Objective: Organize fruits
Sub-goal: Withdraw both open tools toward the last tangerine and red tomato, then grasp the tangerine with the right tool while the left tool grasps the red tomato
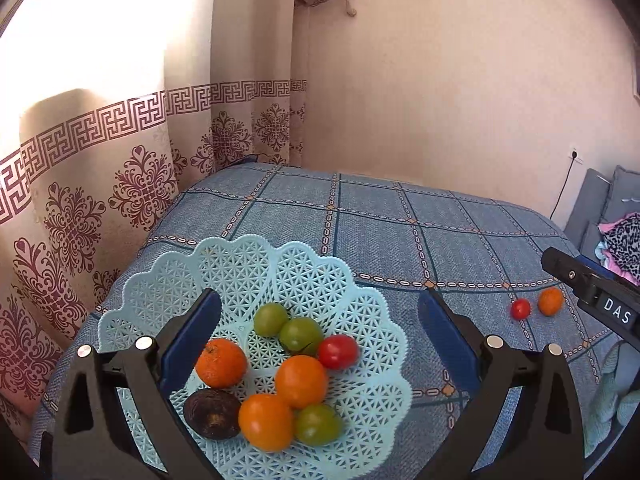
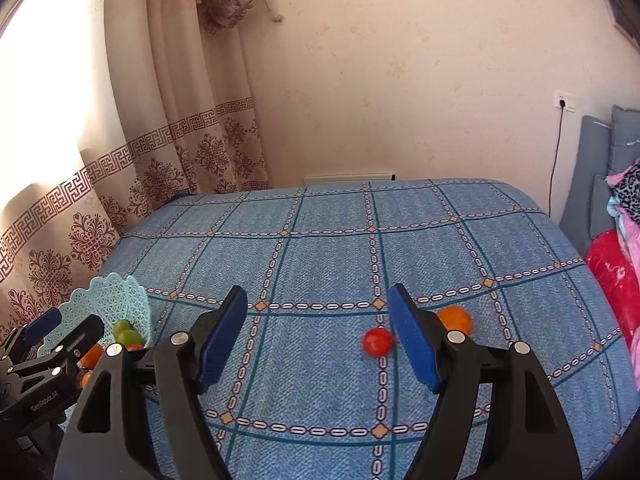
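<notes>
Left gripper jaws spread wide, nothing between the pads, hovering over the light-blue lattice basket at the left end of the table. Basket holds nine fruits: three green, three orange, one red tomato, one dark brownish fruit at the near-left, all bunched in the centre and touching their neighbours. Left pad overlaps the orange at the basket's left; contact can't be judged.

Right gripper also wide open and empty, over the blue checked tablecloth, right of the basket. Two fruits loose on the cloth, well apart from the basket: small red tomato just inside the right pad, and an orange fruit partly hidden behind that pad, just right of the tomato. Neither is gripped.

Patterned curtain far left, plain wall behind, wall socket with a cable far right, grey cushions and colourful fabrics at the right edge.
</notes>
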Motion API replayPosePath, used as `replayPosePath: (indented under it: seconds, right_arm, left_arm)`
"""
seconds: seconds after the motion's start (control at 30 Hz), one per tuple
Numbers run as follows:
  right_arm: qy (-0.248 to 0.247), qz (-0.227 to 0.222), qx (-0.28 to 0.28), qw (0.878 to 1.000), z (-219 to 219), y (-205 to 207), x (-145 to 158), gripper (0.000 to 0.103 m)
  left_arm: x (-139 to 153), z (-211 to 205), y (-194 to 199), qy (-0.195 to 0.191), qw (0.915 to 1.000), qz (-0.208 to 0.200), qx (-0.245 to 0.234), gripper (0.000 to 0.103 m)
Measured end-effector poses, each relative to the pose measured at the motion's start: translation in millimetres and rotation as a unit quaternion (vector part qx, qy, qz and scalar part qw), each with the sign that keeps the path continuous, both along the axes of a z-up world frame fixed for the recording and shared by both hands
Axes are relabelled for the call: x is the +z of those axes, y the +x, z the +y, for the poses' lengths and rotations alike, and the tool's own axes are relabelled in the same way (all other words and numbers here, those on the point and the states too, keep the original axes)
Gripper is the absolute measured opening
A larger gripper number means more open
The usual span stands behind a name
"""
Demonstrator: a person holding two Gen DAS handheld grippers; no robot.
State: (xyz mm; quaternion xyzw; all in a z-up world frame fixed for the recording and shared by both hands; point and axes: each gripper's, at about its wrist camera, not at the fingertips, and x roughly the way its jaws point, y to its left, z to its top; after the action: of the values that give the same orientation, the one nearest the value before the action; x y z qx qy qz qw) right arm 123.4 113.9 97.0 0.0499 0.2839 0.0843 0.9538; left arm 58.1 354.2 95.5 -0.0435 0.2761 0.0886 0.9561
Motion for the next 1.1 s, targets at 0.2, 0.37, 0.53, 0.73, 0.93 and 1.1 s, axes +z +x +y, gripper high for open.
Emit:
replayPosePath:
  seconds: [0.2,0.37,0.53,0.73,0.93,1.1]
  right_arm:
    - [0.004,0.023,-0.045,0.999,-48,13,-13,0.073]
    - [0.006,0.053,-0.064,0.997,-74,26,-36,0.073]
    - [-0.002,0.069,-0.069,0.995,-83,37,-55,0.073]
    - [-0.004,0.082,-0.079,0.993,-93,48,-68,0.073]
    - [0.005,0.108,-0.068,0.992,-100,59,-81,0.062]
    - [0.012,0.115,-0.049,0.992,-99,64,-84,0.056]
  left_arm:
    - [1,-30,5,0.003,0.9991,0.015,-0.04,0.1]
    - [-3,-55,8,0.018,0.9976,0.027,-0.062,0.1]
    - [-2,-82,12,0.035,0.9952,0.03,-0.087,0.1]
    - [-6,-105,27,0.044,0.9926,0.04,-0.106,0.1]
    - [-19,-124,42,0.048,0.9897,0.057,-0.122,0.1]
    - [-28,-134,52,0.059,0.9878,0.066,-0.128,0.1]
